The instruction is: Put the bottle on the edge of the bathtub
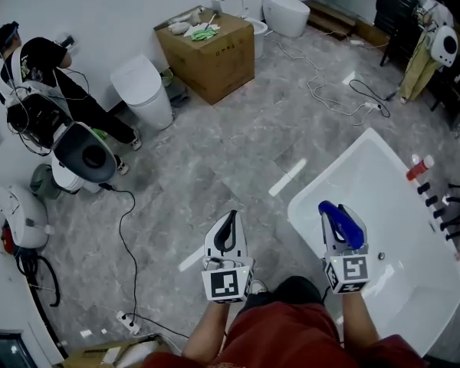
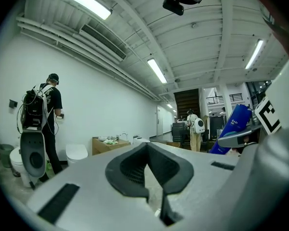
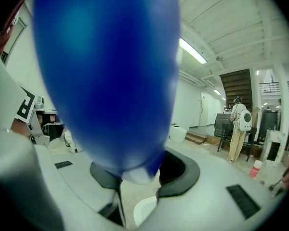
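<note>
Right gripper (image 1: 340, 232) pinches the blue bottle (image 1: 344, 221) above the bathtub (image 1: 383, 176) (left gripper (image 1: 228, 225) pressed together).

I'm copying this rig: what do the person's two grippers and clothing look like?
The left gripper and right gripper are white shells with curved black pads. Each carries a cube of black-and-white square markers at its rear. The person's clothing is dark red.

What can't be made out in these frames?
- Bottle: in the right gripper view it is too close and only a blue blur, so no label can be read.
- Bathtub: in the head view its far ledge runs off the right edge.
- Items on the box: too small in the head view.
- Dark items on the ledge: too small in the head view.
</note>
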Tool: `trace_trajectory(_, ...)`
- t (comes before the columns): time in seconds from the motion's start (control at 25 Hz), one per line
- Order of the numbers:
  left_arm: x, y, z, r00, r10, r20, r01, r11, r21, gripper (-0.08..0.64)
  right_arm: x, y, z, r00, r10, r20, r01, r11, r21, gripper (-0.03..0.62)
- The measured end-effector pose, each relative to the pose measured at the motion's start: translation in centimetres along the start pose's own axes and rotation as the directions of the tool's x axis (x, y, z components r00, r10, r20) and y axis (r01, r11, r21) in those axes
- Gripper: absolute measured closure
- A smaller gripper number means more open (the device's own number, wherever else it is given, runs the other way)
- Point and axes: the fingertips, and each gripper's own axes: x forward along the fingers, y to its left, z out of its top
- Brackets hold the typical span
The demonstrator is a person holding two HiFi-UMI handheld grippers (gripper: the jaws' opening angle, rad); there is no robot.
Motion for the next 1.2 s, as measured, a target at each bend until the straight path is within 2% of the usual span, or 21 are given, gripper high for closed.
trace_trajectory(0.28, 6.5, -0.6, 0.9, 0.995, -0.088, 0.045, 0.088, 0.996, -0.002, 0.557, 3.8, -3.0, -0.3, 0.997, -0.076, -0.012, 0.076, 0.997, 0.034, 0.44)
trace_trajectory(0.4, 10.3, -0.5, 1.2, 0.993, -0.114, 0.027, 0.113, 0.993, 0.025, 0.557, 6.5, -5.1, -0.1, 0.994, -0.111, -0.011, 0.111, 0.992, 0.058, 0.44)
trace_trajectory(0.64, 20.3, -2.8, 0.6, 0.979, -0.203, 0.016, 0.202, 0.977, 0.067, 0.556, 12.2, -11.8, -0.7, 0.979, -0.203, -0.017, 0.203, 0.972, 0.12, 0.44)
trace_trajectory(0.88, 28.6, -7.8, 0.3, 0.945, -0.325, 0.026, 0.322, 0.943, 0.084, 0.557, 14.3, -18.0, -2.1, 0.952, -0.304, -0.038, 0.306, 0.938, 0.164, 0.44)
trace_trajectory(1.08, 34.2, -12.6, 1.2, 0.904, -0.425, 0.04, 0.423, 0.905, 0.05, 0.557, 14.9, -22.7, -2.4, 0.919, -0.386, -0.079, 0.394, 0.902, 0.177, 0.44)
trace_trajectory(1.2, 37.0, -15.1, 0.4, 0.871, -0.49, 0.023, 0.489, 0.871, 0.038, 0.557, 15.1, -24.7, -3.2, 0.892, -0.438, -0.106, 0.451, 0.873, 0.187, 0.44)
